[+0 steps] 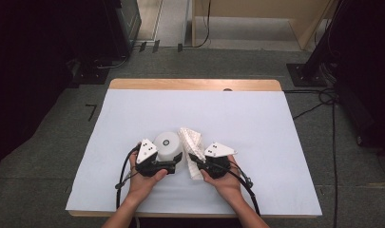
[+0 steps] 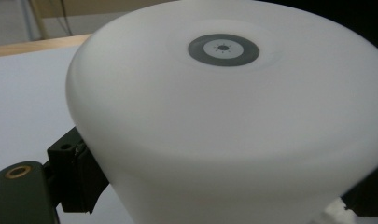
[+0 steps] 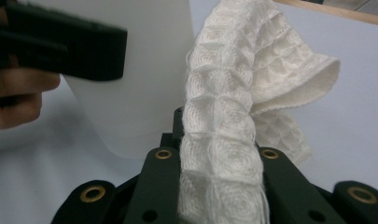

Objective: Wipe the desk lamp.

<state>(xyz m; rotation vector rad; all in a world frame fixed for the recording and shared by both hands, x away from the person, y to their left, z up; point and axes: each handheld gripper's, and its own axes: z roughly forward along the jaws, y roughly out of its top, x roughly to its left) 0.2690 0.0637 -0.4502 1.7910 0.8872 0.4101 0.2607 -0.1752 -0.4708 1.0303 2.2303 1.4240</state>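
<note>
Nearest us in the high view, our two hands come up from the bottom edge, each with a gripper, low on the white sheet (image 1: 133, 118) that covers the tabletop (image 1: 195, 84).

On the left, our left gripper (image 1: 176, 161) points right at the white lamp (image 1: 167, 145), a squat rounded body with a grey ring on top. In the left gripper view the lamp (image 2: 233, 130) sits between the fingers (image 2: 77, 182), one at each flank near its base. We see them spread about as wide as the lamp and right against it, but we cannot tell whether they press on it.

Just right of the lamp, touching or nearly so, stands the waffle cloth (image 1: 192, 145). Our right gripper (image 1: 194, 159) points left and up. In the right gripper view its fingers (image 3: 161, 172) are pressed together on the cloth (image 3: 224, 135), pinching a folded strip that rises upright, flares at the top, and stands beside the lamp (image 3: 144, 93).
</note>
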